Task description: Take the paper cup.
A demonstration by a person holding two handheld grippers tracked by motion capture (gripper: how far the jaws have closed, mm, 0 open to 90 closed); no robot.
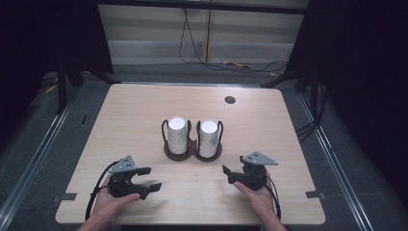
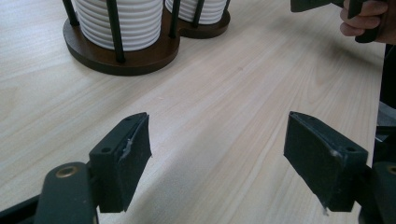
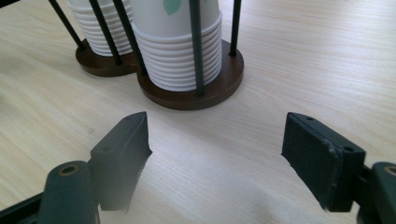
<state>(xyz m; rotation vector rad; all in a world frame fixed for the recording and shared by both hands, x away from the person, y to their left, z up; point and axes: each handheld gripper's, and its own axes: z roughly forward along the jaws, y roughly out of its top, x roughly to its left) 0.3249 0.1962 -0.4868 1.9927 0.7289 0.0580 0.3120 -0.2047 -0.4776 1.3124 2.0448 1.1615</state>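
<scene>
With the left gripper (image 1: pixel 150 179) and right gripper (image 1: pixel 227 174) held wide open and empty near the table's front edge, the cup stacks (image 1: pixel 177 135) mid-table could be toppled by a careless sideways approach against the holder (image 1: pixel 192 153).

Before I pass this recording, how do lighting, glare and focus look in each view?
High view: surroundings nearly black, a bright glare patch on the far table edge, cup stacks slightly washed out. Left gripper view: wood grain sharp, near jaws soft, faint shadow between them. Right gripper view: cup holder crisp, the left jaw smeared at its lower edge.
</scene>
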